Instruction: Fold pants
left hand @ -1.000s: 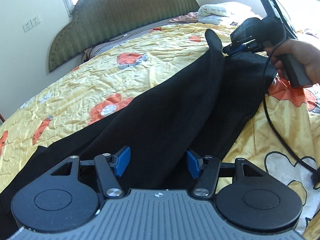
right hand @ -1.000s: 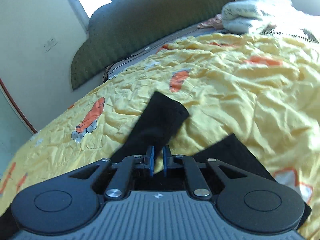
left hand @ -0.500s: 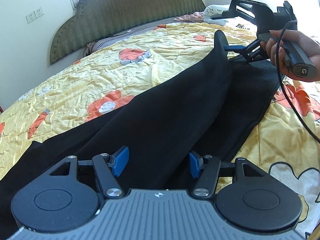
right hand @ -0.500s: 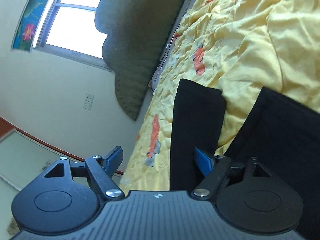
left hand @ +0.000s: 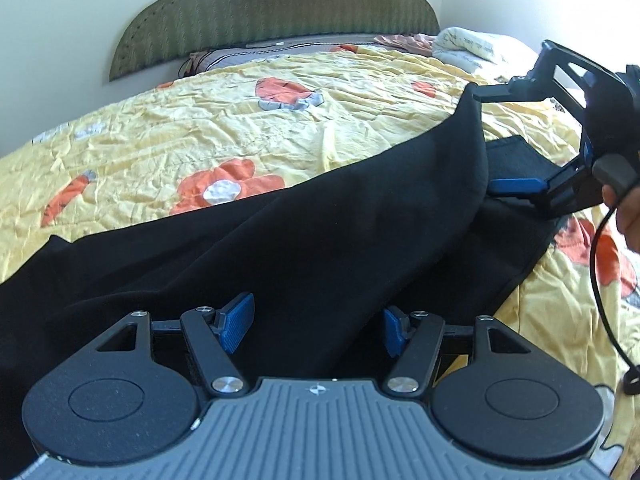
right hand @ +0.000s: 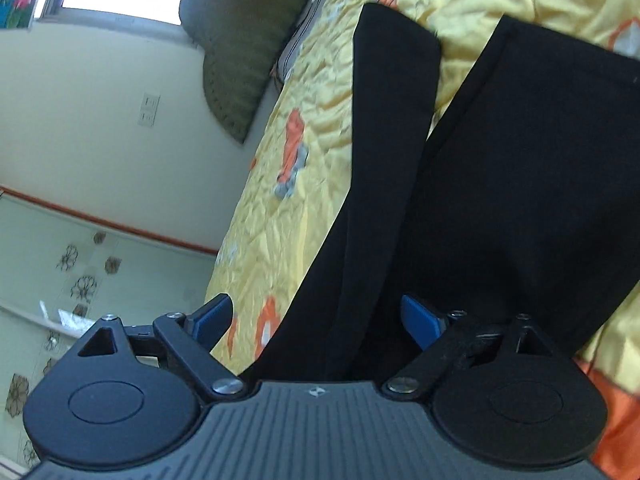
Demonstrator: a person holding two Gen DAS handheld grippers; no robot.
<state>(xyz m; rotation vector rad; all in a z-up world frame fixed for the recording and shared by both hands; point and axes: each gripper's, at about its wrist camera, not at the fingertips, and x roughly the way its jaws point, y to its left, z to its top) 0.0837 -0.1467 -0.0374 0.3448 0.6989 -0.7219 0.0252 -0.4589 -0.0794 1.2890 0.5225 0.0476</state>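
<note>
Black pants lie lengthwise on the yellow flowered bedspread, one leg draped partly over the other. My left gripper is open, its blue pads on either side of a fold of the pants near me. My right gripper is open and rolled on its side, with the nearer leg running up between its fingers. The other leg lies to the right. In the left wrist view the right gripper is at the far leg ends, jaws wide around the raised cuff.
A green padded headboard stands at the back against a cream wall. Folded white bedding lies at the far right of the bed. A black cable hangs from the right gripper.
The right gripper opened, letting go of the leg end it pinched, and rolled onto its side. The left gripper stayed open over the pants and shifted slightly.
</note>
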